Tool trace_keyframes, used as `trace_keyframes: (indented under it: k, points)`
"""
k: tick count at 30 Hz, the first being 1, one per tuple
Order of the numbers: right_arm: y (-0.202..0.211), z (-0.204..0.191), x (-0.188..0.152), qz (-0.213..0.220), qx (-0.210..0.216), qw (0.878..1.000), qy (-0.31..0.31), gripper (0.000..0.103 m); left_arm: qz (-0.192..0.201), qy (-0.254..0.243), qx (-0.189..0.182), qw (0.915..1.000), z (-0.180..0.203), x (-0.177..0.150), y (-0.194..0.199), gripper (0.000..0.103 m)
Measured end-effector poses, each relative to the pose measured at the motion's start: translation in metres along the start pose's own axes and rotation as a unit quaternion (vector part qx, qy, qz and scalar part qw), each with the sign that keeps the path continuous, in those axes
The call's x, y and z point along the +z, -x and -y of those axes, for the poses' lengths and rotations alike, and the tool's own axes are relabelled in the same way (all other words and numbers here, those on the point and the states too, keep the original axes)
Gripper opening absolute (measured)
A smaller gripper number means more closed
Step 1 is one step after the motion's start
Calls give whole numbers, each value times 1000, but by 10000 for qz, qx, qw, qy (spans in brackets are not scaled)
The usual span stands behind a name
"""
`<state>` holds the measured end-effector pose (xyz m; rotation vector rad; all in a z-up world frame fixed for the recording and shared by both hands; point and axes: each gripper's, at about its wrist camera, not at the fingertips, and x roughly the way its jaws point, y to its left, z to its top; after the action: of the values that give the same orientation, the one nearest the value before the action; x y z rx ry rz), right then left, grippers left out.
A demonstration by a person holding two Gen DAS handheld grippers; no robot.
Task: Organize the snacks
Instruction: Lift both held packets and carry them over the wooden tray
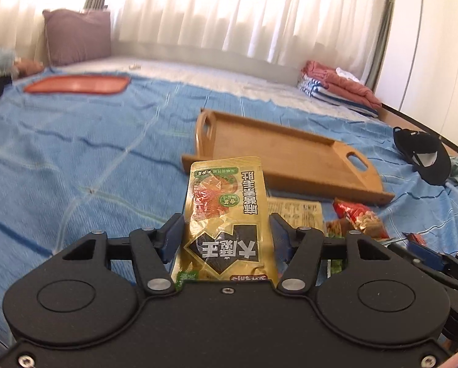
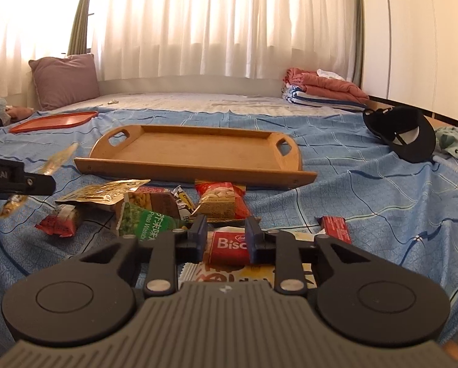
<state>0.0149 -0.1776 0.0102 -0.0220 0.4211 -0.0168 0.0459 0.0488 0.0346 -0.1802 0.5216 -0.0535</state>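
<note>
The left gripper (image 1: 226,230) is gripping a gold snack pouch (image 1: 226,211), its jaws half-closed on it, heading for the far wooden tray (image 1: 290,153). The right gripper (image 2: 226,237), jaws narrowed, is bracketing a red biscuit packet (image 2: 229,247); contact is unclear.

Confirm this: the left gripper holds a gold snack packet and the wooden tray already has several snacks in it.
Wrong about the tray. The right wrist view shows the wooden tray with nothing in it; the snacks lie on the blue bedspread in front of it. The left gripper does hold the gold snack packet.
</note>
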Motion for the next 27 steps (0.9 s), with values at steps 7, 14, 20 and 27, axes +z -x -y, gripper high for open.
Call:
trace_keyframes:
  k: [7, 14, 20, 27]
  points:
    - [-5, 14, -5, -202, -331, 9981, -485, 92, 17, -44, -15, 10000, 1, 4, 5, 58]
    - [-6, 10, -5, -256, -225, 9992, -224, 74, 46, -58, -35, 10000, 1, 3, 6, 58]
    - [3, 12, 0, -167, -63, 9996, -218, 64, 114, -55, -22, 9999, 2, 11, 6, 58]
    - [4, 10, 4, -177, -37, 9997, -140, 42, 184, -90, -41, 9998, 5, 18, 8, 58]
